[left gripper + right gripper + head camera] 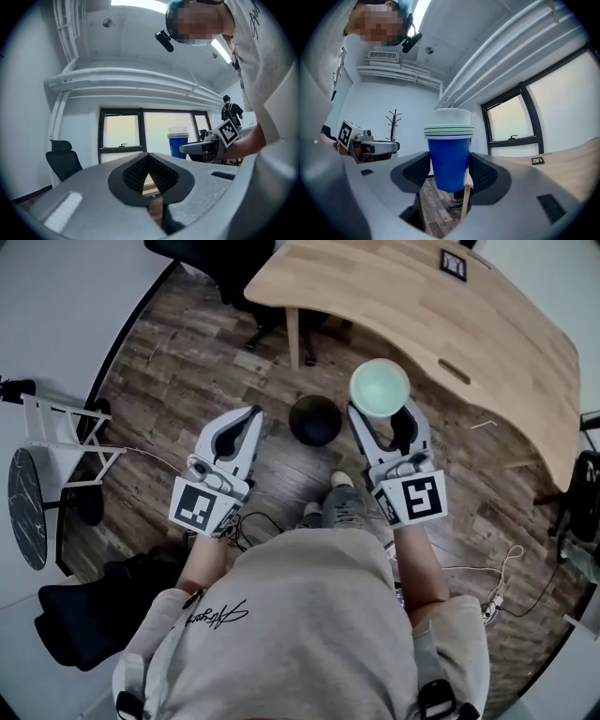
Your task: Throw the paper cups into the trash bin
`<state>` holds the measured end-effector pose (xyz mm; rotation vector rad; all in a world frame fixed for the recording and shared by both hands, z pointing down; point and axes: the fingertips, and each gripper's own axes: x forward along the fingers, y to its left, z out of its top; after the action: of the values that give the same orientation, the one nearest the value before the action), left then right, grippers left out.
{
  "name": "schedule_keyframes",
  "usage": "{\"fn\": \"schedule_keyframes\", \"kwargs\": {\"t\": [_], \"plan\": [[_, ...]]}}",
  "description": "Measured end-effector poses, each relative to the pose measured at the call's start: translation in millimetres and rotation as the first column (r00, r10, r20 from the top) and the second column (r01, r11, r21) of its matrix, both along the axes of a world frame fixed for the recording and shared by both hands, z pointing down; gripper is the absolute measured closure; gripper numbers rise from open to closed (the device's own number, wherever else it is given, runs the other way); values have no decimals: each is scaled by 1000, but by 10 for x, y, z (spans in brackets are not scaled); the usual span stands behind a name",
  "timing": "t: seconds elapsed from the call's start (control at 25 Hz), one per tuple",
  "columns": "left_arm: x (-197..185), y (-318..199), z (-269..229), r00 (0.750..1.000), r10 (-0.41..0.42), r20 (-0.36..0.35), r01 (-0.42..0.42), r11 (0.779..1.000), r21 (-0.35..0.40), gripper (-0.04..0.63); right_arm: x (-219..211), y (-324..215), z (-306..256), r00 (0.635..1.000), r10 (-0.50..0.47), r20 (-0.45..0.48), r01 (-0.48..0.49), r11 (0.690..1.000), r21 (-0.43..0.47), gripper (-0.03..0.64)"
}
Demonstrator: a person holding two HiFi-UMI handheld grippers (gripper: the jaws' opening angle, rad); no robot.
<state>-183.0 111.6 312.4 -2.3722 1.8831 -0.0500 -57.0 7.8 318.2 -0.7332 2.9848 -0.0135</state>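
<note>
Dark wood-plank flooring (187,362) fills most of the head view, with a curved pale wooden desk (422,306) across the upper right; its far end is cut off by the picture's edge. On the desk lies a small black-and-white card (454,263), too small to read. A round black trash bin (314,420) stands on the floor just beside the desk leg (292,334); its inside is dark and nothing in it can be made out.

The right gripper (382,420) is clenched on a stack of paper cups (380,388), which sits to the right of the bin in the head view; how high above the floor it is cannot be told. In the right gripper view the stack (450,154) stands upright between the two ribbed pads (483,176), blue on the outside, with white and green-lined rims nested at the top. The exact number of cups is hard to count.

The left gripper (248,420) is held to the left of the bin. In its own view the jaws are pressed together at the tips with nothing between them, and only a small wedge of background shows behind the pads (161,176).

Each gripper carries a cube with a square black-and-white marker and no words. The person's pale shirt (309,615) bears a line of black script (217,615) that cannot be read. A white rack (61,432) and a dark round side table (26,495) are partly cut off at the left, and a black office chair (211,259) is partly cut off at the top.
</note>
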Motion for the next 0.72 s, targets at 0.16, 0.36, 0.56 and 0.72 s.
{"fn": "schedule_keyframes", "kwargs": {"t": [0.16, 0.36, 0.56, 0.72], "plan": [[-150, 7, 76, 998, -54, -9, 54, 999, -5, 594, -196, -74, 41, 999, -51, 3, 51, 999, -3, 353], [-275, -6, 192, 993, -112, -20, 112, 994, -17, 594, -371, -173, 161, 994, -109, -10, 109, 994, -8, 353], [-332, -35, 356, 988, -150, -33, 149, 988, -34, 594, -503, -255, 328, 988, -150, -25, 150, 989, -21, 353], [-363, -54, 507, 983, -180, -46, 178, 982, -58, 594, -609, -327, 493, 983, -177, -41, 176, 984, -37, 353]]}}
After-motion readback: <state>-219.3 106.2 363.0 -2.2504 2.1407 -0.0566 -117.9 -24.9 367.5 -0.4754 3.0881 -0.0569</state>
